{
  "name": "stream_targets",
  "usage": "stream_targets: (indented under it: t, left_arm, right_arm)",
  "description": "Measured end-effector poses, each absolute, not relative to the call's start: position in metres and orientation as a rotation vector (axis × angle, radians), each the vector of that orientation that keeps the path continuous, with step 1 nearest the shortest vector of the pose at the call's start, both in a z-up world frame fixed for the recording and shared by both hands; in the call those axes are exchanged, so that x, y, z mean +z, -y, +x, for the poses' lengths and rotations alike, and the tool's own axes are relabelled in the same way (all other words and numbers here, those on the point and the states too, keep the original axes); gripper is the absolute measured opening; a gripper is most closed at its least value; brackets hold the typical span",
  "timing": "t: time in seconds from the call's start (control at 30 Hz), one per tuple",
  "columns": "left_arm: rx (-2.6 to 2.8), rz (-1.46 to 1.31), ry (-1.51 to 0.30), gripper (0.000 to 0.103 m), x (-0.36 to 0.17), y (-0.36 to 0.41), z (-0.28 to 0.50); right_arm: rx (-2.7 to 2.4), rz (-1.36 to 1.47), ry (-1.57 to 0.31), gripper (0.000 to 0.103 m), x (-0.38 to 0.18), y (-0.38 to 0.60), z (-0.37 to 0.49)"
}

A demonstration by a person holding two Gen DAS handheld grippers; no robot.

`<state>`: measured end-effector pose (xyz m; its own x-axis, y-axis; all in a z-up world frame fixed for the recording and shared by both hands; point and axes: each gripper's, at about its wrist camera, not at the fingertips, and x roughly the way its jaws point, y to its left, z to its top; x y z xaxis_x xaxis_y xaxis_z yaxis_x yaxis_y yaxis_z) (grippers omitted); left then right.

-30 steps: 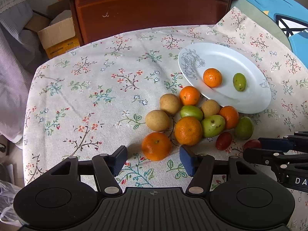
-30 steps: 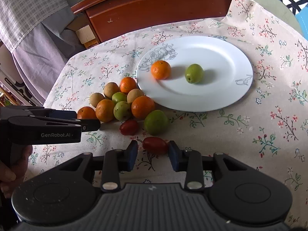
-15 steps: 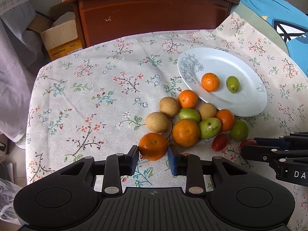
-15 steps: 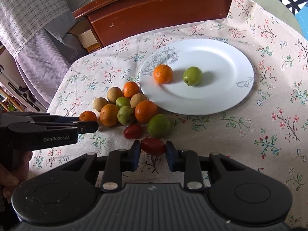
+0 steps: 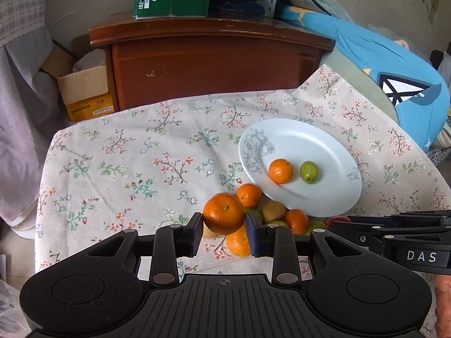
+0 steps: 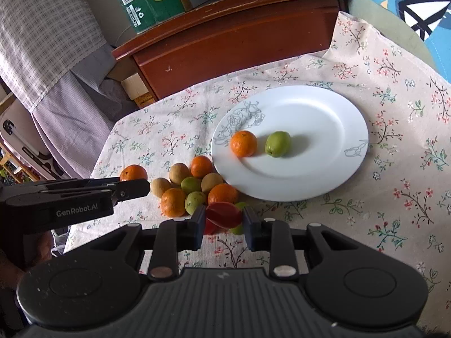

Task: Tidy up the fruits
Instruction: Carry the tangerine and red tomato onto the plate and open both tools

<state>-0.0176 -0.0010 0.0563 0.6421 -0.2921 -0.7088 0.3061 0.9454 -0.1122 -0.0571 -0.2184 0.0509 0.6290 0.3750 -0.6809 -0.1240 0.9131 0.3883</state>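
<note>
Both picked fruits lifted off cloth since earlier frames. Left gripper [image 5: 224, 226] jaws just closed, clamped on orange [image 5: 224, 213]; right gripper [image 6: 222, 223] pinches red tomato [image 6: 223, 213] (glossy, oblong). Plate [image 6: 324, 169] holds two: one orange, one green fruit. Pile left of plate, right view: three oranges, three brown fruits, two green counted, more hidden behind jaws. Floral tablecloth [image 6: 380, 211] beneath.
</note>
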Motion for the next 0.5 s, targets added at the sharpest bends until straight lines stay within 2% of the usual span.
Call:
stream_targets:
  t: [0.5]
  left_arm:
    - [-0.429,-0.012,-0.745,0.03,0.076,0.028,0.005]
  right_arm:
    - [0.195,0.384,-0.742,0.028,0.08,0.257,-0.033]
